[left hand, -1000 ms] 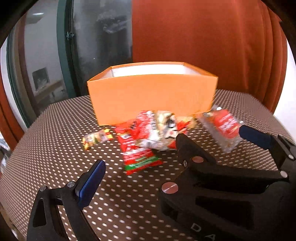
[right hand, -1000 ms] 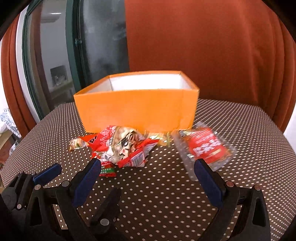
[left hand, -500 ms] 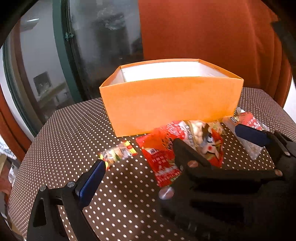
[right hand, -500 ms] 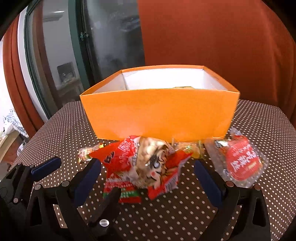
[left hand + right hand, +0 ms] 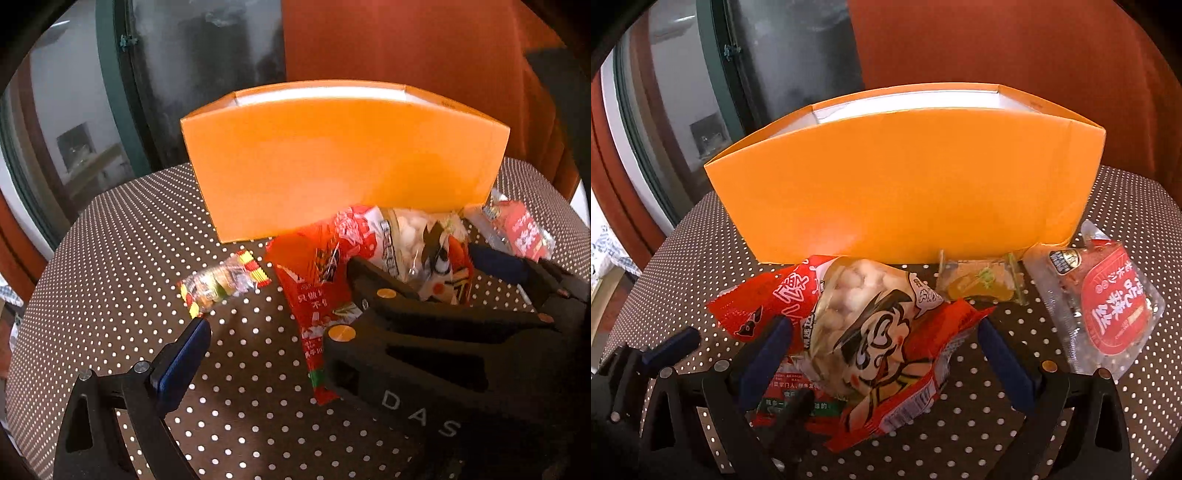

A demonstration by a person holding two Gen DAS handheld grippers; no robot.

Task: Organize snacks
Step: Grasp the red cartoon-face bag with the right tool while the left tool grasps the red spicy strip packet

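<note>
The right gripper stood spread around the peanut bag, not yet pinching; the left gripper was spread too. Next: squeeze, then lift into the orange box beyond.

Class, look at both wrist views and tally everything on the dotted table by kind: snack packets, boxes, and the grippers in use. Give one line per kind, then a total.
Snack packets: 5 (cartoon-face bag, red sachet, small candy packet, yellow packet, clear red-label pack)
Boxes: 1 (orange box)
Grippers: 2 (left gripper, right gripper)
Total: 8
</note>
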